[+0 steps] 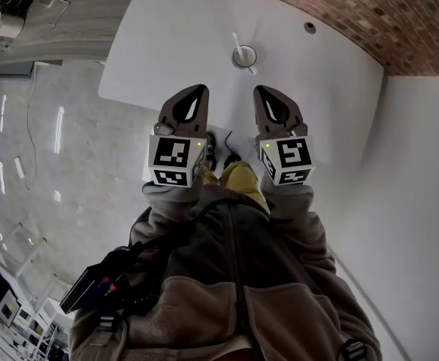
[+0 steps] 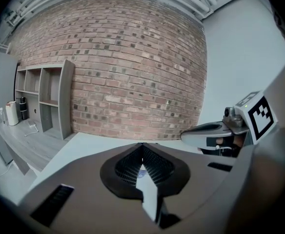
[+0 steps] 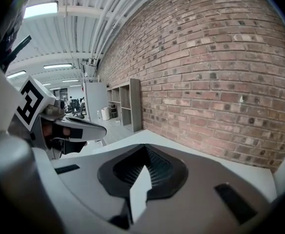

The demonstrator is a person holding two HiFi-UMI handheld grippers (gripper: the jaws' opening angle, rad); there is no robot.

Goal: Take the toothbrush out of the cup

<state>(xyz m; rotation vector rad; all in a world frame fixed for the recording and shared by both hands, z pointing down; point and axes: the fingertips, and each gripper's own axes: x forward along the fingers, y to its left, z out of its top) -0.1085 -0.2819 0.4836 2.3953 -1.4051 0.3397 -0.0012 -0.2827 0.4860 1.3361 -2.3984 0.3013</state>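
Note:
A white cup [image 1: 243, 56] stands on the white table [image 1: 174, 28], near its middle. A white toothbrush [image 1: 237, 42] leans in the cup, with its end pointing toward the far left. Both grippers hover side by side over the table's near edge, a good way short of the cup. My left gripper [image 1: 198, 89] is shut with nothing in it, its jaws meeting at the tip [image 2: 142, 145]. My right gripper [image 1: 262, 90] is also shut and empty [image 3: 145, 147]. Each gripper shows in the other's view: the right one [image 2: 213, 132] and the left one [image 3: 76, 126].
A small round hole [image 1: 310, 27] sits in the table near the brick wall [image 1: 332, 6]. A grey shelf unit [image 2: 50, 99] stands against the wall to the left. Grey floor [image 1: 46, 171] lies left of the table, and the person's jacket fills the lower head view.

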